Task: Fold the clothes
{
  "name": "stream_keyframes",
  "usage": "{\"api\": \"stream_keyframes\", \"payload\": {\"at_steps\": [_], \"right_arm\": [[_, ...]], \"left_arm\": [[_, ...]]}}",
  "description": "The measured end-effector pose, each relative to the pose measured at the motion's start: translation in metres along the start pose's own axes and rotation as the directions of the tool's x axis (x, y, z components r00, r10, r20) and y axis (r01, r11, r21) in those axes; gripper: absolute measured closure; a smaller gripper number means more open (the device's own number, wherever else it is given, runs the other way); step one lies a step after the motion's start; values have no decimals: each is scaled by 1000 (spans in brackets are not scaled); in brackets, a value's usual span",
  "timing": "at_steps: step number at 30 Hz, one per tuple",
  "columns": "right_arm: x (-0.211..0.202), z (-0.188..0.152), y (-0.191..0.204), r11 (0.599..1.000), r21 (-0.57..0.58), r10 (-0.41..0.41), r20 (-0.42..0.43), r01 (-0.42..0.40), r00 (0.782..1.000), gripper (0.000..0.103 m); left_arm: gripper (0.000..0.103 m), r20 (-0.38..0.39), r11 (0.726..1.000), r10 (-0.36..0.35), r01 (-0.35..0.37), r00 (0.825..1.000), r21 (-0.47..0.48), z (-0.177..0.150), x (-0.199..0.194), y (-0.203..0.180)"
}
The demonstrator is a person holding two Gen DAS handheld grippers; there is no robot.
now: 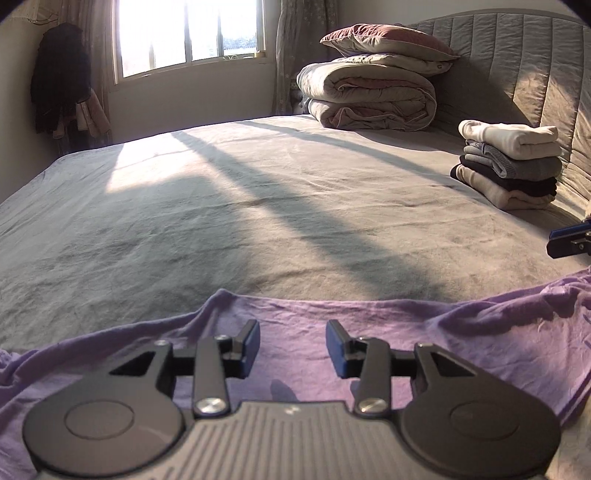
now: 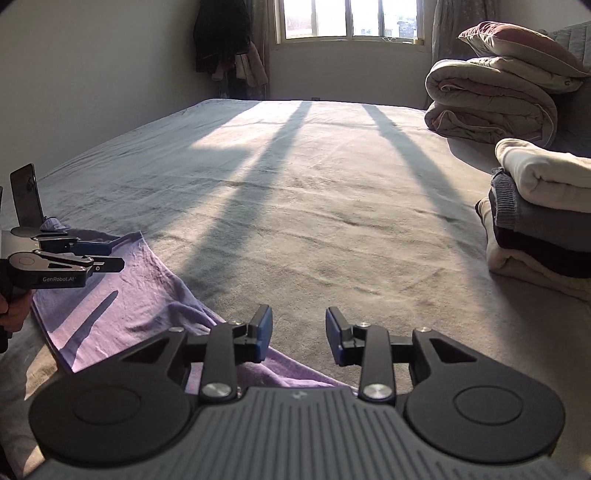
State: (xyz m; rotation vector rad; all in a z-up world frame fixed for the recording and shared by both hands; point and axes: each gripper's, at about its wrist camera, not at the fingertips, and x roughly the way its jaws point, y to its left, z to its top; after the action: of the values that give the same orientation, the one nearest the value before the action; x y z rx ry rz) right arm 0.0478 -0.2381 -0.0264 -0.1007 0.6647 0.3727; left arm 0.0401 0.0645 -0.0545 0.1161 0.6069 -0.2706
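1. On the bed (image 1: 258, 192), near edge, I see the purple shirt (image 1: 295, 314) lying flat.
2. Left gripper (image 1: 292, 347) and right gripper (image 2: 299, 334): fingers apart, holding nothing.
3. It looks thin, light and limp; I'd pinch its far corners.

One purple garment (image 1: 369, 325) on bed (image 1: 221, 206); four folded clothes in stack (image 1: 509, 166); two folded quilts (image 1: 369, 96); one pillow (image 1: 388, 40); two grippers, left (image 1: 292, 345), right (image 2: 299, 334); one window (image 1: 188, 33).
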Motion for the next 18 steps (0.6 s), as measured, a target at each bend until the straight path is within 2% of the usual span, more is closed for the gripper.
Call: {"api": "stream_keyframes", "payload": {"at_steps": [4, 9, 14, 18], "right_arm": [[-18, -9, -28, 997, 65, -42, -16, 43, 999, 67], [-36, -25, -60, 980, 173, -87, -99, 103, 991, 67], [-58, -40, -93, 940, 334, -36, -118, 74, 992, 67], [-72, -49, -117, 885, 465, 21, -101, 29, 995, 67]], "left_arm": [[62, 10, 995, -93, 93, 996, 23, 1, -11, -23], [61, 8, 967, -225, 223, 974, 124, -2, -22, -61], [61, -26, 916, -334, 330, 942, 228, -10, -29, -101], [61, -57, 876, -382, 382, 922, 294, -17, -30, -131]]}}
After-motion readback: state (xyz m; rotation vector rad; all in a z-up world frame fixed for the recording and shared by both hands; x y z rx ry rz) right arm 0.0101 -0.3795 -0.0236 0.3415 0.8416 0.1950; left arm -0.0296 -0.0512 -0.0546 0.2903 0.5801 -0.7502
